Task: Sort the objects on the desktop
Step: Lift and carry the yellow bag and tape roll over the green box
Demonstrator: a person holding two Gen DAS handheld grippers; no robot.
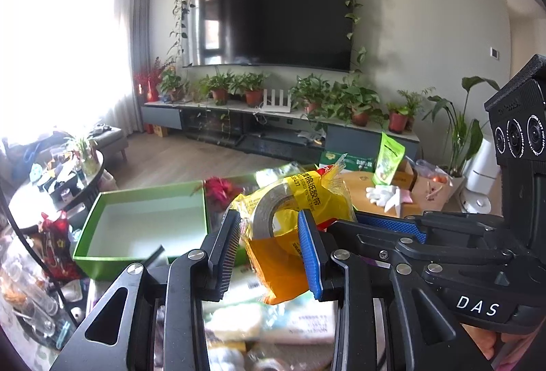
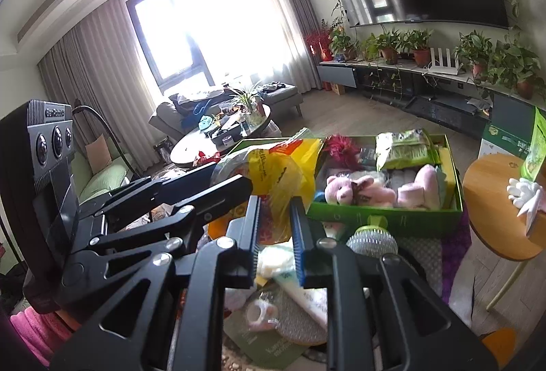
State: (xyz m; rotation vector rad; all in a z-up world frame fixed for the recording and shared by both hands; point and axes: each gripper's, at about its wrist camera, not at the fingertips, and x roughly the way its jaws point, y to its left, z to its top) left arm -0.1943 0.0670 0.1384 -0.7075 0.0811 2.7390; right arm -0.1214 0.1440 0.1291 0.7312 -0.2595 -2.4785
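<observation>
Both claws, left gripper (image 1: 271,255) and right gripper (image 2: 275,234), clamp nearly closed on one yellow-wrapped tape roll (image 1: 290,217), each pinching its crinkly plastic wrapper, holding it aloft just short of the green box (image 2: 385,217), evidently for depositing among the plush toys there.

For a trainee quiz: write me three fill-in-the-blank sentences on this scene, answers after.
1. Both tongs, left and right, grip one ____ plastic bag.
2. The bag holds a roll of ____.
3. The pink plush toy lies in a ____ box.

Answers: yellow; tape; green
</observation>
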